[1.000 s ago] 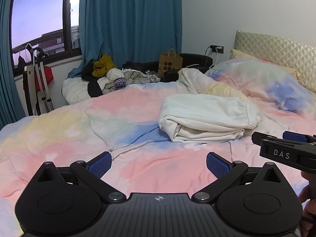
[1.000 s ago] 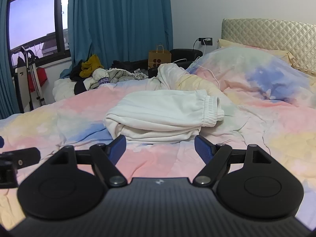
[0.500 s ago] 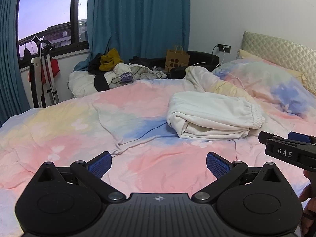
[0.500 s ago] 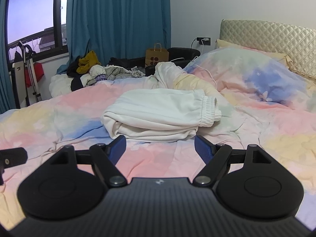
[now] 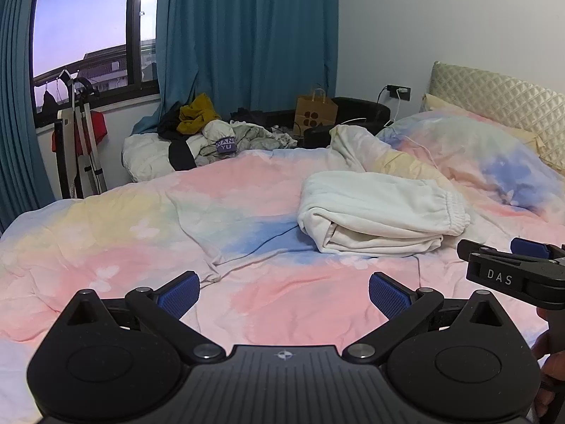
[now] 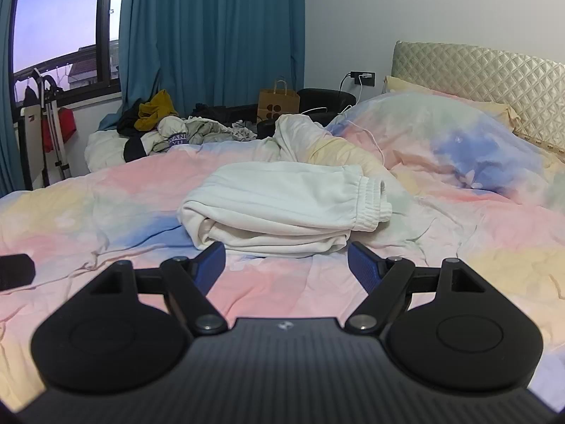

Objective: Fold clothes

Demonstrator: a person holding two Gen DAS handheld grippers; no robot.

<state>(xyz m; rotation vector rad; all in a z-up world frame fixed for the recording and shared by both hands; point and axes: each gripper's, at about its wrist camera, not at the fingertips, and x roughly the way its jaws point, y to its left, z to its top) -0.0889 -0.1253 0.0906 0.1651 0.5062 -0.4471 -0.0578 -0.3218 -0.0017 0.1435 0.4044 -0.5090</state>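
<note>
A white pair of sweatpants [image 5: 381, 215] lies folded in a neat stack on the pastel bedspread [image 5: 141, 233], elastic waistband to the right. It also shows in the right wrist view [image 6: 282, 205]. My left gripper [image 5: 282, 291] is open and empty, held above the bedspread, short of the stack and to its left. My right gripper [image 6: 286, 265] is open and empty, just short of the stack's near edge. The right gripper also shows at the right edge of the left wrist view [image 5: 512, 268].
A heap of unfolded clothes [image 5: 212, 137] lies past the far edge of the bed under blue curtains [image 5: 247, 42]. A paper bag [image 5: 316, 113] stands behind it. Pillows [image 6: 441, 130] and a quilted headboard [image 6: 487, 70] are on the right. A rack [image 5: 81, 141] stands by the window.
Both grippers have drawn back and risen a little from the folded sweatpants, which look smaller and farther. Both stay open and empty.
</note>
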